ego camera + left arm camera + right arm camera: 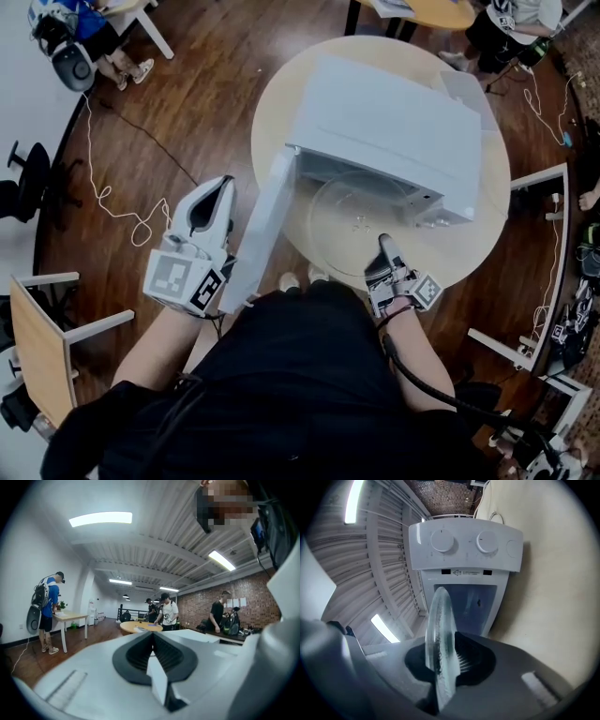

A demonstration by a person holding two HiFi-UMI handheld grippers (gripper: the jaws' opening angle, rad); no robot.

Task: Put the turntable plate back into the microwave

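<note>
The right claw [451, 645] is closed tight on the rim of the glass plate [438, 616]. In the head view this claw [384, 242] is at the lower middle. The plate [361, 211] lies flat just above it, at the open front of the white microwave [394, 122]. The microwave sits on the round counter [281, 103]. Its door [262, 234] hangs open to the left of the plate. The left claw [152, 635] is closed with nothing in it. It is at the left of the head view [225, 183], just beside the door.
</note>
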